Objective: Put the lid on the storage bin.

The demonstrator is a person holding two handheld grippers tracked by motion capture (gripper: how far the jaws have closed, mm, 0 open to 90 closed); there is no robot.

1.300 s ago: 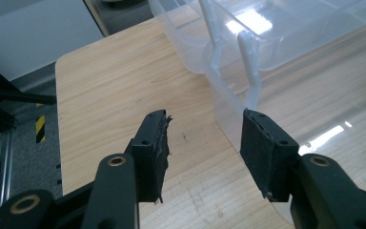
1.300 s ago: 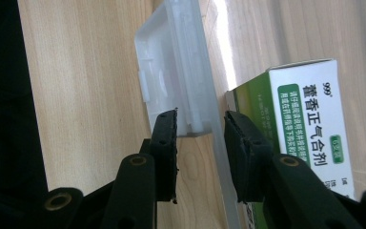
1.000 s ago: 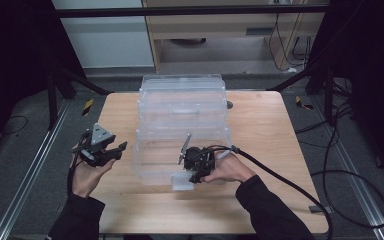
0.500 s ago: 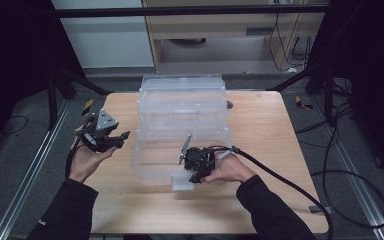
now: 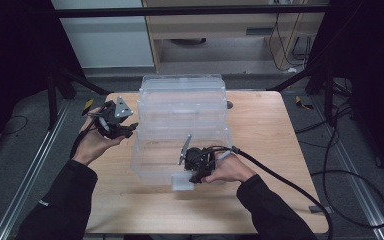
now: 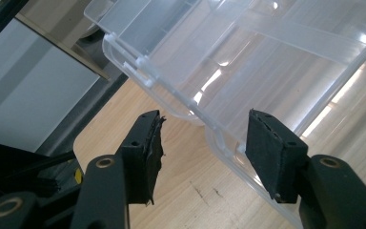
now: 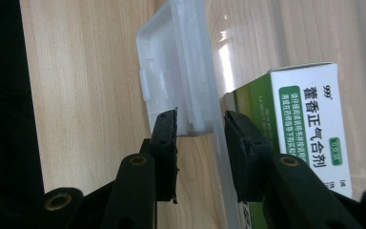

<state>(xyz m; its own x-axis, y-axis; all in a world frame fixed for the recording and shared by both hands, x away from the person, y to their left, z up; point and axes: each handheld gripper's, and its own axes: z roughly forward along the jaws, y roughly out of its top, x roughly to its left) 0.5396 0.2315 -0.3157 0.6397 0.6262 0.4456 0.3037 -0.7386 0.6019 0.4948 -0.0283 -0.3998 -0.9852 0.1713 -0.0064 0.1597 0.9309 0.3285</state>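
The clear plastic organiser box [image 5: 182,130], light, stiff and slippery, is sitting mid-tabletop [image 5: 270,150]; right gripper [image 5: 196,169] jaws are straddling its front latch tab [image 7: 181,90], best grip point, while left gripper [image 5: 122,127] jaws, just opening, are standing wide, empty.

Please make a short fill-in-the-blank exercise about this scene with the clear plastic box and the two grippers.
1. The clear plastic box stands on a ____ table.
2. In the right gripper view, the right gripper has its jaws around the box's front ____.
3. The small carton beside that gripper is white and ____.
4. The left gripper has just been opening, with ____ between its jaws.

Missing words: wooden; latch; green; nothing
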